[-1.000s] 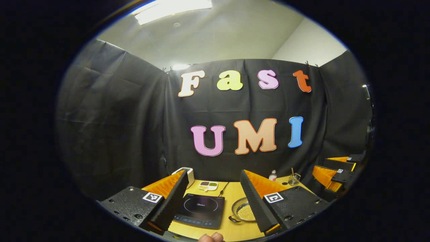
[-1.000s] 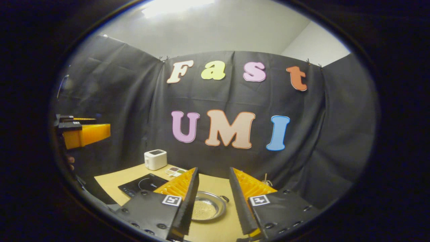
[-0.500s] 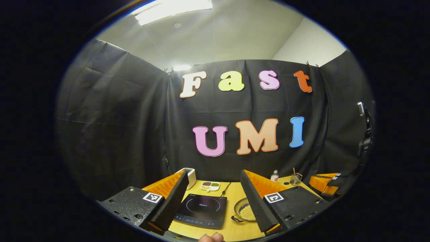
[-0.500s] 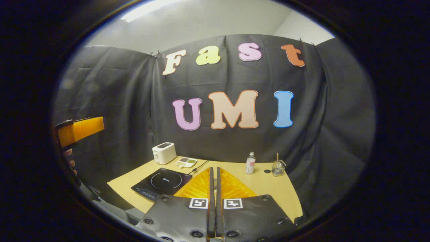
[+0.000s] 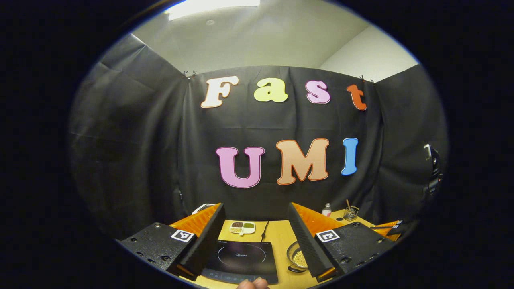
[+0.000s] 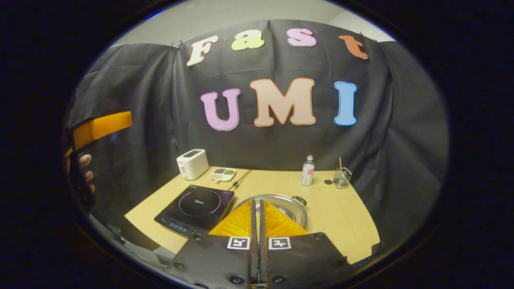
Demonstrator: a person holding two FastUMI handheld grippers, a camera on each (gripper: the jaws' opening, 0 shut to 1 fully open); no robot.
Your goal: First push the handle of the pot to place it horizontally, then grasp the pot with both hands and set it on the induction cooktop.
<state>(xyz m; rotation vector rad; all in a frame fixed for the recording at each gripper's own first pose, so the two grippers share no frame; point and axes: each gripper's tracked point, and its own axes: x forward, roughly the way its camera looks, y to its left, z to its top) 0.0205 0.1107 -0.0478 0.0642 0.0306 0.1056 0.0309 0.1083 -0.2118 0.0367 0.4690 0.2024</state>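
At the back left of the pale wooden surface (image 6: 345, 216) stands a white toaster (image 6: 192, 163), close against the black cloth wall (image 6: 401, 132). Just beside it, toward the middle, lies a small white divided dish (image 6: 223, 174) with dark, green and yellowish fillings in its compartments. A dark cord (image 6: 240, 180) runs across the wood next to that dish. Farther right, near the wall, a small clear bottle (image 6: 307, 171) with a pale cap stands upright, and beyond it a glass cup (image 6: 341, 178) holds a thin stick. A small dark round spot (image 6: 328, 182) lies between bottle and cup
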